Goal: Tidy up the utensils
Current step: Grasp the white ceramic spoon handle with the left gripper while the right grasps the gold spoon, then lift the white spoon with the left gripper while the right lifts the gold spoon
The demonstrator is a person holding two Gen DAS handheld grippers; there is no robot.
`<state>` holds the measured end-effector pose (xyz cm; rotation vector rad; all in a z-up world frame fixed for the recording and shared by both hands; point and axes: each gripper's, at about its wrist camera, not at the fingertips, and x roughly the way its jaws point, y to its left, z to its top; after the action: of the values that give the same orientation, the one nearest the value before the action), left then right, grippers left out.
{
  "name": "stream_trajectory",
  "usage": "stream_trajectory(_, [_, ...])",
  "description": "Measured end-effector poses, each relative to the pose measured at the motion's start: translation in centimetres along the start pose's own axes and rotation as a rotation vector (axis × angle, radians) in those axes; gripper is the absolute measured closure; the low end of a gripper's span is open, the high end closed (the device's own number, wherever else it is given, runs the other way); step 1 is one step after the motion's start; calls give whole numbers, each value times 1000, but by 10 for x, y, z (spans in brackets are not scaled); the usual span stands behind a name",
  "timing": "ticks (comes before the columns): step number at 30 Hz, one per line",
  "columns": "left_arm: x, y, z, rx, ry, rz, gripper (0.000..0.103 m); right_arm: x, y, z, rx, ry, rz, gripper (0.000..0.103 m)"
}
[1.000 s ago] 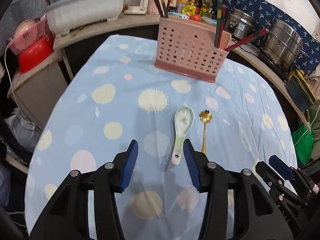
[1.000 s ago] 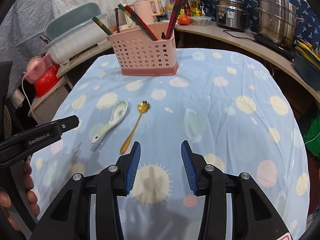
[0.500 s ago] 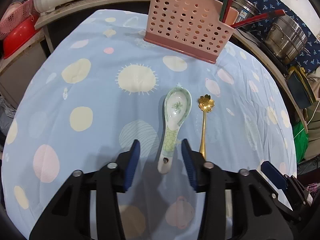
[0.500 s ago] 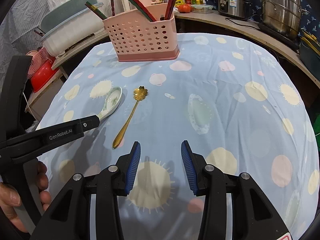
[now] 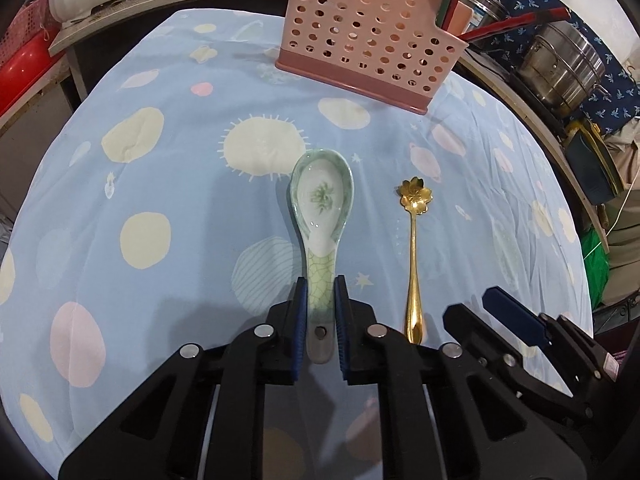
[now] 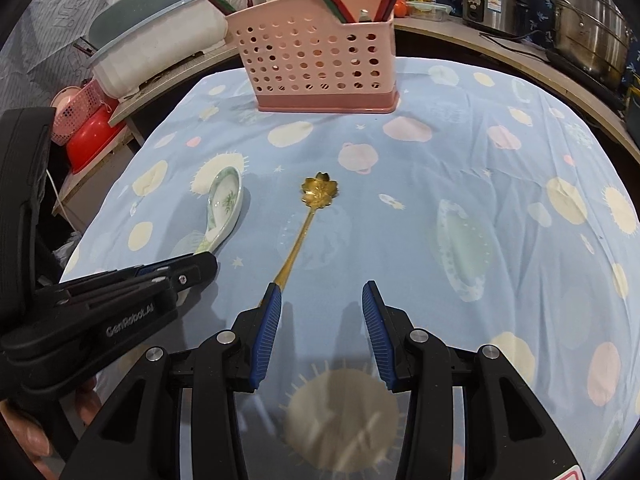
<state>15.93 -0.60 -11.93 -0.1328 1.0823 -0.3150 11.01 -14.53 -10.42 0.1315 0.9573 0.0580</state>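
Left tool [image 5: 320, 316] closing on ceramic soup spoon [image 5: 322, 216] handle; right tool [image 6: 322, 320] spread, empty.
Both spoons, gold flower spoon [image 6: 308, 220] included, are lying outside the pink utensil basket [image 6: 316, 64].

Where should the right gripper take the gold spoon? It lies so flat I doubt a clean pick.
Probably low on the thin handle of the gold spoon, coming from above with the right gripper straddling it crosswise. The flower bowl is wide and flat; the handle's thicker end lies nearest the open pads.

Green-white ceramic spoon [image 5: 322, 216] flat, bowl up; gold flower spoon [image 5: 414, 248] beside, apart.
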Motion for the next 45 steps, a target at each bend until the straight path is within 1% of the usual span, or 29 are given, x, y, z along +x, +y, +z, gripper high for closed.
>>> stream_trajectory(9, [-8, 13, -7, -21, 1, 2, 90, 18, 19, 3, -37, 23, 9, 61])
stream_trajectory(11, [-9, 15, -9, -26, 2, 1, 90, 21, 21, 2, -43, 27, 2, 61])
stream_trajectory(13, [-11, 16, -10, -26, 2, 4, 90, 21, 25, -1, -77, 18, -25, 63])
stream_trajectory(15, [-11, 17, -12, -31, 3, 2, 90, 21, 28, -4, -112, 9, -53, 68])
stream_trajectory(17, [-12, 17, -12, -32, 4, 5, 90, 19, 27, -6, -125, 6, -63, 72])
stream_trajectory(21, [-13, 16, -15, -32, 8, 6, 90, 14, 21, -11, -128, 7, -63, 85])
stream_trajectory(24, [-14, 14, -18, -28, 8, 6, 90, 9, 14, -16, -117, 12, -60, 93])
stream_trajectory(30, [-18, 12, -23, -24, 7, 7, 91, 0, 3, -24, -96, 16, -58, 93])
stream_trajectory(34, [-22, 10, -26, -19, 3, 7, 90, -9, -9, -28, -52, 20, -41, 93])
stream_trajectory(39, [-29, 6, -28, -9, -8, 9, 90, -22, -22, -31, -9, 12, -25, 93])
stream_trajectory(45, [-37, 1, -30, 2, -22, 12, 90, -37, -25, -33, 1, -13, -22, 93])
